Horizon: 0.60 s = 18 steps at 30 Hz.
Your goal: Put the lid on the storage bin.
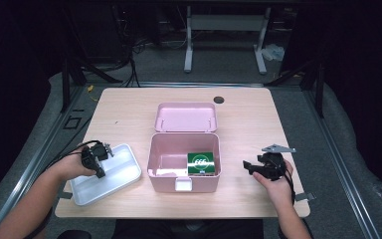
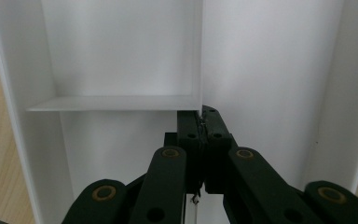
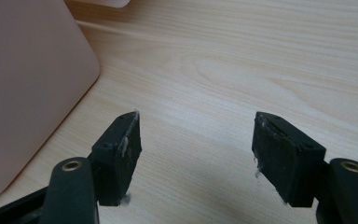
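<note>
Pale wood-grain table (image 1: pixel 248 124) with matt finish, smooth white plastic tray (image 1: pixel 124 172), satin pink plastic box (image 1: pixel 161 181), matt black plastic left gripper (image 2: pixel 201 122) pads, lint-flecked

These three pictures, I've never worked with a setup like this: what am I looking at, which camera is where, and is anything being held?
No robot arm here: a person at a wooden table holds a hand tool with two black jaws in each hand.

The high view looks down from above the person's side. The left gripper is over a white divided tray; the right gripper hovers over bare table. Between them stands an open pink box, its lid tipped back, with a green packet inside.

The other two pictures come from cameras riding on the tools, looking along their jaws. In the left gripper view, the left gripper has its jaws shut on the tray's thin divider wall. In the right gripper view, the right gripper stands open beside the box, holding nothing.
</note>
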Each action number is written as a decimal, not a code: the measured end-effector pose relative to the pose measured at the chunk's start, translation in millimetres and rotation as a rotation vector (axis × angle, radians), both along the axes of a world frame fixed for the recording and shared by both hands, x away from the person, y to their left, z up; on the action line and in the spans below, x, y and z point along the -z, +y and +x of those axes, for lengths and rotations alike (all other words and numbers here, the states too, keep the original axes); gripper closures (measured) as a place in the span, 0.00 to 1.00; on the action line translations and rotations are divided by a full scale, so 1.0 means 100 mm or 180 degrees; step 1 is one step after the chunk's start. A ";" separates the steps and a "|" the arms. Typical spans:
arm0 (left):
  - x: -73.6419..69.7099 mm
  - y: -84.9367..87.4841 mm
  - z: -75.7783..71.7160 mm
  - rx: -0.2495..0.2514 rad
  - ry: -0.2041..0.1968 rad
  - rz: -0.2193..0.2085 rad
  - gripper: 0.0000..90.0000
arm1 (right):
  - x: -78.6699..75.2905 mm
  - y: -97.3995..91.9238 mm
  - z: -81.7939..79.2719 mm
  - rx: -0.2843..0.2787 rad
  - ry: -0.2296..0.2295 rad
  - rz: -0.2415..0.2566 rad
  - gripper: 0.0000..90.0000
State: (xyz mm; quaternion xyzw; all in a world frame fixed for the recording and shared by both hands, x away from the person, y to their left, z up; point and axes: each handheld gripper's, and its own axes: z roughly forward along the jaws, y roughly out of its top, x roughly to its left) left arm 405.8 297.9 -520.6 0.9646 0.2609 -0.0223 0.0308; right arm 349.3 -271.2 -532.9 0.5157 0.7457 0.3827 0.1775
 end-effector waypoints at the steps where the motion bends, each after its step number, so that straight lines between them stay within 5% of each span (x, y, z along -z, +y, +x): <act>1: 0.00 0.00 0.00 0.0007 0.0001 0.0002 0.98 | 0.00 0.00 0.00 0.0006 -0.0001 0.0006 0.36; 18: 0.03 -0.05 0.04 0.0057 0.0074 0.0086 0.98 | 0.01 -0.01 0.00 0.0014 0.0008 0.0040 0.38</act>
